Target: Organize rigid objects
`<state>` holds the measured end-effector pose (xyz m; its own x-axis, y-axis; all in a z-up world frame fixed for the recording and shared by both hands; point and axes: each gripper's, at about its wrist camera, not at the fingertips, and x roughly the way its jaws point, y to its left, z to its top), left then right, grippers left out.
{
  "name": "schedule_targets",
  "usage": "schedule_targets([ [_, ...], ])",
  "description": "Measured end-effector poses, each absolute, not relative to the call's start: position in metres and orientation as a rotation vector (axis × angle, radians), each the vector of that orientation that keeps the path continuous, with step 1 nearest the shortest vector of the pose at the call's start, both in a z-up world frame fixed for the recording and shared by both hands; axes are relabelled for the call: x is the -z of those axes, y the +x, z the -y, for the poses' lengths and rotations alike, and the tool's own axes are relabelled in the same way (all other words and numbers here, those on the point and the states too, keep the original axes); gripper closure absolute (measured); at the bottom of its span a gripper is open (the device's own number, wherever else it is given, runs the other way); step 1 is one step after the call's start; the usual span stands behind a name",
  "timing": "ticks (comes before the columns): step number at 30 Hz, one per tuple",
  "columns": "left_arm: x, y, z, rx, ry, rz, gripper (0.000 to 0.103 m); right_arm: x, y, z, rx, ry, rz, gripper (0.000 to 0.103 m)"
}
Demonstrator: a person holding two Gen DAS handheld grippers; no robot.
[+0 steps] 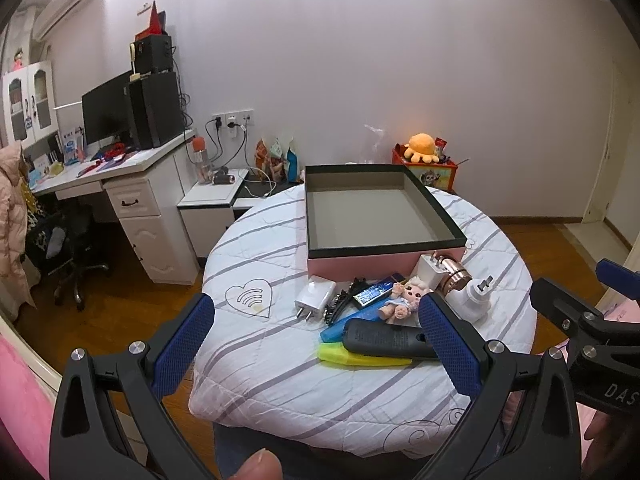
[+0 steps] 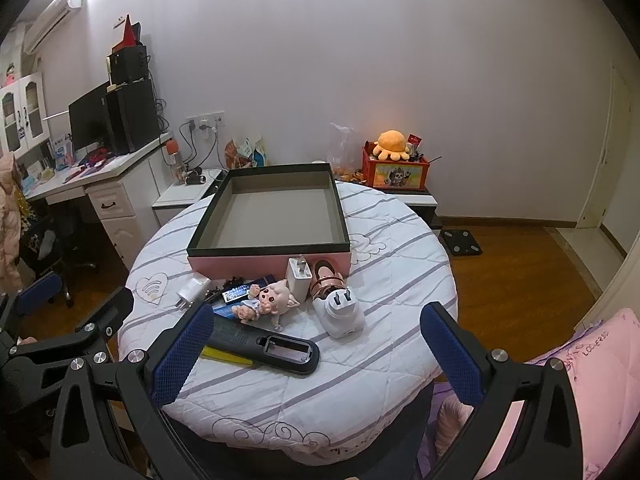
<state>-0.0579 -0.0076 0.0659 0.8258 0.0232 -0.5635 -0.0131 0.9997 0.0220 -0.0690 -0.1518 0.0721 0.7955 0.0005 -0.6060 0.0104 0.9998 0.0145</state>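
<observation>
Step in hand: judged as the first pick; every small object lies on the quilted round table, none in the pink box.
Small white charger: leftmost of the cluster, prongs toward the camera, lying flat and clear of the box wall. An easy first grasp across its flat sides.
Black hair clip: just right of that charger; thin and toothed, so a low, centred pinch is advised.
Black remote: nearest the camera, battery bay exposed, lying over the yellow marker. Lift it before the marker beneath.
Doll: lies on the blue pieces behind the remote.
White plug adapter: rightmost, beside the copper cylinder; rounded, likely to slip unless gripped across its flat flanks.
Box: open, interior bare, behind the cluster, touching or nearly touching the tall charger.
Left gripper: spread wide, holding nothing, raised above the near table edge, aimed at the cluster.
Right gripper: spread wide, holding nothing, raised level beside the left one.
</observation>
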Motion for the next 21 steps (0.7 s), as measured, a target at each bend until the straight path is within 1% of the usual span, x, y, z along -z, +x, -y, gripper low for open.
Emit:
schedule_targets([
  [21, -0.072, -0.064, 0.001, -0.023, 0.024, -0.608, 0.000, -0.074, -0.075, 0.162, 0.013, 0.033, -0.639, 0.000],
])
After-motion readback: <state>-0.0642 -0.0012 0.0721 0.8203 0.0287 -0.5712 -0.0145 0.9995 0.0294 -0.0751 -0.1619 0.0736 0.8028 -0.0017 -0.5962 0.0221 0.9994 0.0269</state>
